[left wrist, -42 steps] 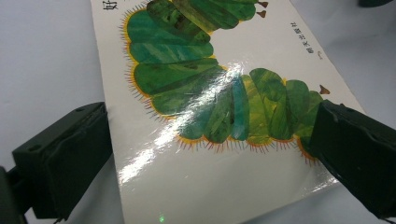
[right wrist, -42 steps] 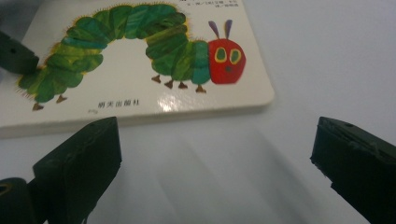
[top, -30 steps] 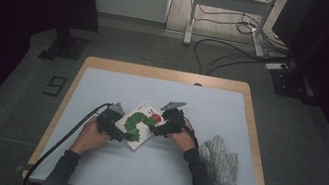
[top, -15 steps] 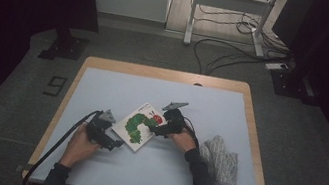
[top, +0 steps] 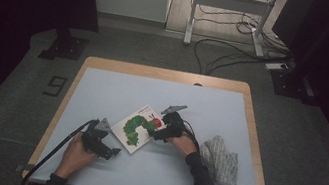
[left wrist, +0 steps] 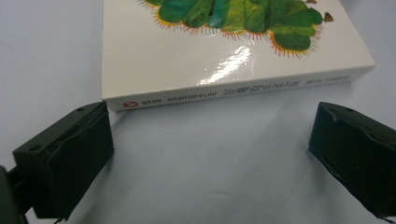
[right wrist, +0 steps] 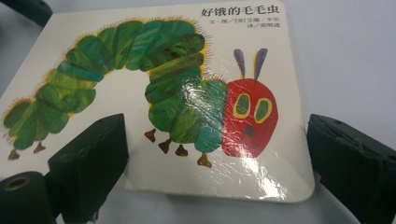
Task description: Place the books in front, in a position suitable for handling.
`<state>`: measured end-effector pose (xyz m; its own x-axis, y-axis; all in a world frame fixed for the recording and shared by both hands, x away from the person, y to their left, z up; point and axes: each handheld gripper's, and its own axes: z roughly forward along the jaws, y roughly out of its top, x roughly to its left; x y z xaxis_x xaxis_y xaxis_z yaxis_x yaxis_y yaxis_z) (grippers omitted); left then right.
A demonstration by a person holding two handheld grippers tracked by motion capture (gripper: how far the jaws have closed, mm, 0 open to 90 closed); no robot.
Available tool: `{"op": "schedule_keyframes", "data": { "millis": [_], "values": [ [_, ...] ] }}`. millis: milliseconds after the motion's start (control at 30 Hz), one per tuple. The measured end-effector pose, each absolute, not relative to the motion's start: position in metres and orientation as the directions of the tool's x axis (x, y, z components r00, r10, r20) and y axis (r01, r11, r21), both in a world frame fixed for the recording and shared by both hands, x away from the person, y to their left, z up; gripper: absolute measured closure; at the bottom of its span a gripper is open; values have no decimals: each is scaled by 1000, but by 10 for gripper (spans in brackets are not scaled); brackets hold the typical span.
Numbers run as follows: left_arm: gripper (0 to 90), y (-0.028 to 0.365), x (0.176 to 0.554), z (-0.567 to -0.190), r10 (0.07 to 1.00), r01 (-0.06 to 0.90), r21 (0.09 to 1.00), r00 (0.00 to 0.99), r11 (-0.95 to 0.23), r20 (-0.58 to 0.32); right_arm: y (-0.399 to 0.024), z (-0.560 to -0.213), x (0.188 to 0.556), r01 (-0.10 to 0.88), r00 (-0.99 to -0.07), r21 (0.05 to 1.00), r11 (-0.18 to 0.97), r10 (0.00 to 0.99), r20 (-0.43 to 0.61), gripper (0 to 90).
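The closed board book (top: 137, 128) was found flat on the table (top: 101, 92), not yet gripped: its spine just ahead of the wide-open left gripper (left wrist: 210, 154), its lower edge between the wide-open right gripper's (right wrist: 217, 163) jaws, unpinched.

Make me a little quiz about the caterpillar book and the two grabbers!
1. True or false: the book lies closed and flat on the table.
2. What lies on the table to the right of the right gripper?
3. Is the left gripper A) clamped on the book's spine, or B) open with the spine just ahead of it?

Key: 1 true. 2 a grey glove. 3 B.
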<state>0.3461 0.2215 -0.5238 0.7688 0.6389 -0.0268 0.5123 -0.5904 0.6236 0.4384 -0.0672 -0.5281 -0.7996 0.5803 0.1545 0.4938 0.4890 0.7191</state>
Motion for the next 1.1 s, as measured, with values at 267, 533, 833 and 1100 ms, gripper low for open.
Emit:
{"op": "schedule_keyframes", "data": {
  "millis": [267,533,833,1100],
  "values": [
    [0,227,354,-526,629,490,637,777,-595,-10,-67,-527,424,494,-807,711,501,568,161,66],
    [0,227,352,-526,594,463,632,805,-622,-6,-67,-528,417,490,-807,718,495,569,158,65],
    [0,226,339,-527,583,452,641,812,-620,-8,-70,-528,403,494,-803,717,492,574,159,65],
    [0,222,325,-527,573,441,644,819,-625,-5,-75,-530,384,494,-795,729,475,585,158,64]
  ]
}}
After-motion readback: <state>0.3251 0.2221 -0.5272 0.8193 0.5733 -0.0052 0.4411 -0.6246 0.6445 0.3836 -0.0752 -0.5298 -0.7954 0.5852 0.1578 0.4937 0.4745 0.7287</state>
